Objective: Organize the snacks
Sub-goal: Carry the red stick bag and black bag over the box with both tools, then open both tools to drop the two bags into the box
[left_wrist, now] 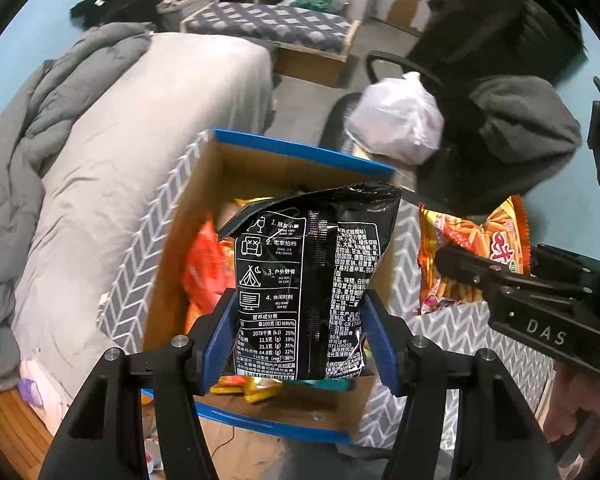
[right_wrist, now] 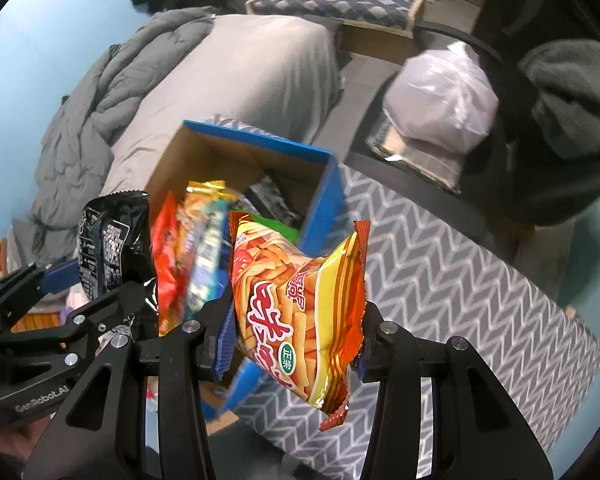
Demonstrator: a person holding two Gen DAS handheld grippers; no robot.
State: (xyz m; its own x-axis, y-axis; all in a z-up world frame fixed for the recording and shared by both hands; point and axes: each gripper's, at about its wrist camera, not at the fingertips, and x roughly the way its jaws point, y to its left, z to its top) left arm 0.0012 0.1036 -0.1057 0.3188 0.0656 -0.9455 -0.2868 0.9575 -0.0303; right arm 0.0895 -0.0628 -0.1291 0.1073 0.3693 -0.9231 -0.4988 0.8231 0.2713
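Black plastic jaws with blue pads form the left gripper (left_wrist: 298,336), which is clamped on a black snack bag (left_wrist: 308,280); both pads press the bag's lower sides, jaws partly spread to the bag's width. The bag hangs upright above an open cardboard box (left_wrist: 300,148) with a blue rim. Inside the box lie an orange-red packet (left_wrist: 202,268) and other snacks. The right gripper (right_wrist: 292,340) is clenched on an orange-yellow snack bag (right_wrist: 296,304), pads pinching its lower part, jaws narrow. This bag is held tilted, over the box's right wall and the grey chevron-patterned surface (right_wrist: 440,280) beside it.
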